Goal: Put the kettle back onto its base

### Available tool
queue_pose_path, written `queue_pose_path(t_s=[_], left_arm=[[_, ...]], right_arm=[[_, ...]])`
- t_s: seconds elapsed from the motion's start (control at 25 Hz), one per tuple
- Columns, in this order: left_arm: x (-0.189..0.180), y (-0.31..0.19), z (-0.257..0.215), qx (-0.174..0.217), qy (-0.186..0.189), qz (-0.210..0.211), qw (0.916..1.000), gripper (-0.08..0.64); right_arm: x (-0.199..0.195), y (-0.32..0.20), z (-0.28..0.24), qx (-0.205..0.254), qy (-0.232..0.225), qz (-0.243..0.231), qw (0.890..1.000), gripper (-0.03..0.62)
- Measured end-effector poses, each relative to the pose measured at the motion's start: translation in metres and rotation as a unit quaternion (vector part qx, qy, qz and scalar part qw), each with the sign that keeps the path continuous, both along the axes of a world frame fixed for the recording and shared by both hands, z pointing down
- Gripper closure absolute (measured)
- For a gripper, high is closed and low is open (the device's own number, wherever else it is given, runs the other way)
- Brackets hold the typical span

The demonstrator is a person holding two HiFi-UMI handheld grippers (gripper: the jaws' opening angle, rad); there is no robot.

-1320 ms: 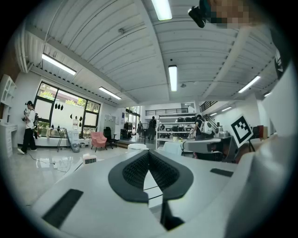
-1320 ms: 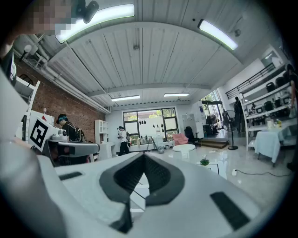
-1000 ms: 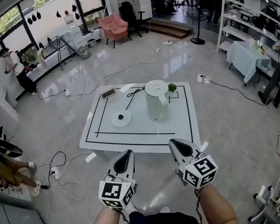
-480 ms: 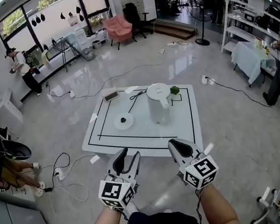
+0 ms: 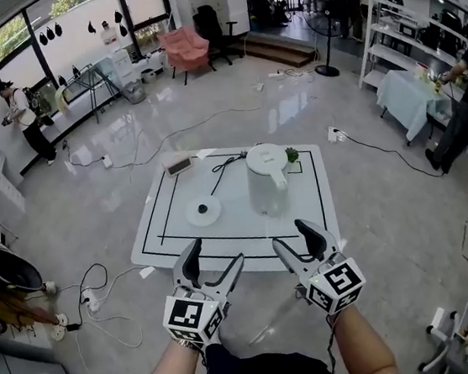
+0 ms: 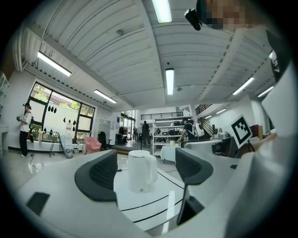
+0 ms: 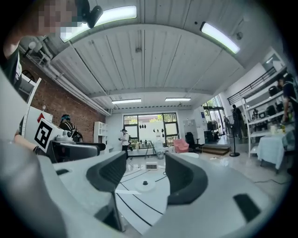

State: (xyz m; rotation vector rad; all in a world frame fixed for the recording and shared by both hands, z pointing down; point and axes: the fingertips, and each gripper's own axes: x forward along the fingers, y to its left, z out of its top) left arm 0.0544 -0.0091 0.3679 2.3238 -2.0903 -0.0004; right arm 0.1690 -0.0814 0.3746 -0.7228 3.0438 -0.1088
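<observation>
- The kettle (image 5: 265,180) is white, a slightly tapered cylinder with a flat round lid. Its loop handle is on the side turned towards the person.
- It stands upright on the low white table (image 5: 309,215), at about 1 o'clock from the table's centre, inside the black rectangle drawn on the top.
- The base (image 5: 204,210) is a round white disc with a dark hub. It lies at 9 o'clock of the kettle, apart from it and with nothing on it. A black cord (image 5: 219,165) runs from it towards 12 o'clock.
- Count: one kettle, one base, one table, one small green plant (image 5: 289,156) at 1 o'clock of the kettle, and one small white box (image 5: 180,164) near the table's 11 o'clock corner.
- There are two grippers, both short of the table's 6 o'clock edge. The left gripper (image 5: 215,256) and the right gripper (image 5: 293,235) have just been opening. Both claws are spread wide and hold nothing.
</observation>
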Motion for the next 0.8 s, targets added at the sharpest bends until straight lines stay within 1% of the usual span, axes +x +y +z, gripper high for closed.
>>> queue_pose_path(t_s=[0.36,0.56,0.8], left_arm=[[-0.076,-0.045,-0.013,0.002,0.006,0.070,0.9975,0.181],[-0.119,-0.066,-0.016,-0.003,0.011,0.107,0.9942,0.181],[-0.157,-0.080,-0.014,-0.009,0.014,0.145,0.9893,0.181]], right_arm=[[-0.072,-0.033,-0.018,0.013,0.011,0.065,0.998,0.345],[-0.103,-0.051,-0.023,0.009,0.017,0.111,0.994,0.345],[-0.133,-0.062,-0.025,0.004,0.022,0.154,0.988,0.345]])
